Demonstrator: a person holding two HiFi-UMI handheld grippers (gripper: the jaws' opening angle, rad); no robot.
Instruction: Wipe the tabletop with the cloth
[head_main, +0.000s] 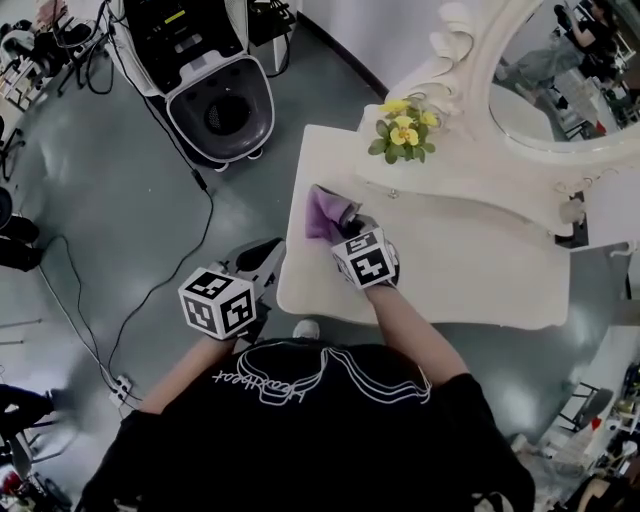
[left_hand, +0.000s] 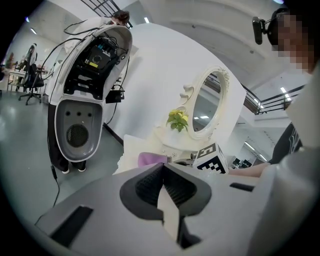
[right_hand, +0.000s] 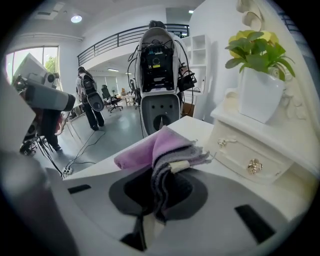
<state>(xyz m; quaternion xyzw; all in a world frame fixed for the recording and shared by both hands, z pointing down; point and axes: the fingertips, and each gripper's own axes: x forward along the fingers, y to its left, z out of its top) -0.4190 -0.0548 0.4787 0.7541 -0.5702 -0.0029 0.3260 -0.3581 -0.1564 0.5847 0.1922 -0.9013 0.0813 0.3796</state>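
Purple cloth (head_main: 322, 215), folded with grey layers showing at the fold, is pinched between the jaws of the right hand-held gripper (head_main: 343, 226). The right gripper view confirms it: the jaws are clenched on the cloth (right_hand: 155, 147), whose bunched end sticks out past the right hand-held gripper (right_hand: 159, 196).

- Cloth sits over the left end of the white tabletop (head_main: 470, 262), toward the far side. I can't tell whether it presses on the surface.
- A raised drawer section with a gold knob (right_hand: 255, 166) is just to the cloth's right.
- A white pot with a yellow-flowered plant (head_main: 403, 130) stands on that raised section, far-right of the cloth. It looms large in the right gripper view (right_hand: 255, 75).
- An oval mirror (head_main: 560, 70) in an ornate white frame rises behind the plant.
- The left hand-held gripper (head_main: 264, 256) is off the tabletop, over the grey floor just beside the near-left edge. Its jaws are closed together with nothing between them (left_hand: 162, 186).
- A white machine with a dark open interior (head_main: 215, 90) stands on the floor, far-left of the tabletop. A black cable (head_main: 190, 250) trails from it toward the near side.
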